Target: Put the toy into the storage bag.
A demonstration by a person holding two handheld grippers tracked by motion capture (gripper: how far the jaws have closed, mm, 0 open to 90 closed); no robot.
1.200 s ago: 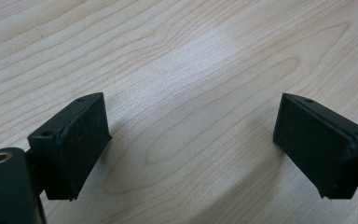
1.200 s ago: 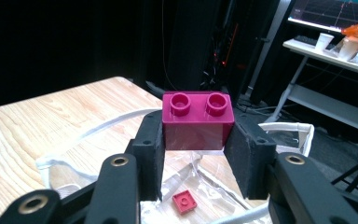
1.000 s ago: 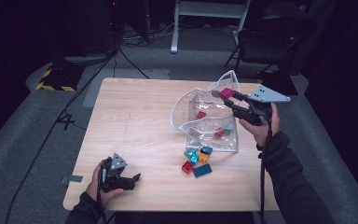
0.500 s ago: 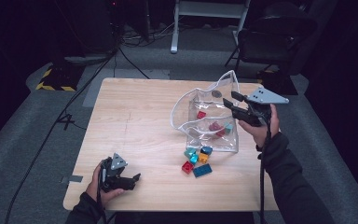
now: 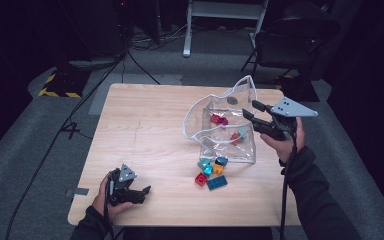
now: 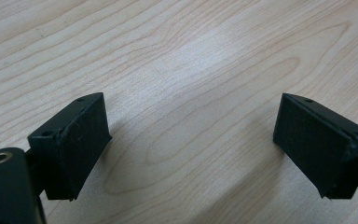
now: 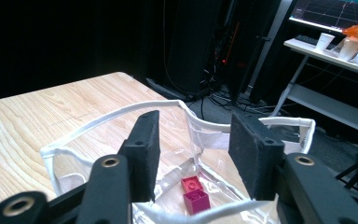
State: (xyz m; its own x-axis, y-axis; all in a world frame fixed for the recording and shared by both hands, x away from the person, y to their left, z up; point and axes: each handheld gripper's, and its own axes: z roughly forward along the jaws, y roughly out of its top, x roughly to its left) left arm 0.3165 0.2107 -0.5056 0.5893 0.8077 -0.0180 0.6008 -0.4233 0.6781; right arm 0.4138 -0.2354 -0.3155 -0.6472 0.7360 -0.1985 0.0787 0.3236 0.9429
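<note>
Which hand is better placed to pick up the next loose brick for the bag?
Right. The right gripper hangs open over the clear bag, with the loose bricks just in front of the bag. The left gripper rests open at the table's near edge, farther off.

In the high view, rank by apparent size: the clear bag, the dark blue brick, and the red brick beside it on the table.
1. clear bag, by far the largest.
2. dark blue brick, longer than the red one.
3. red brick, smallest.
</note>
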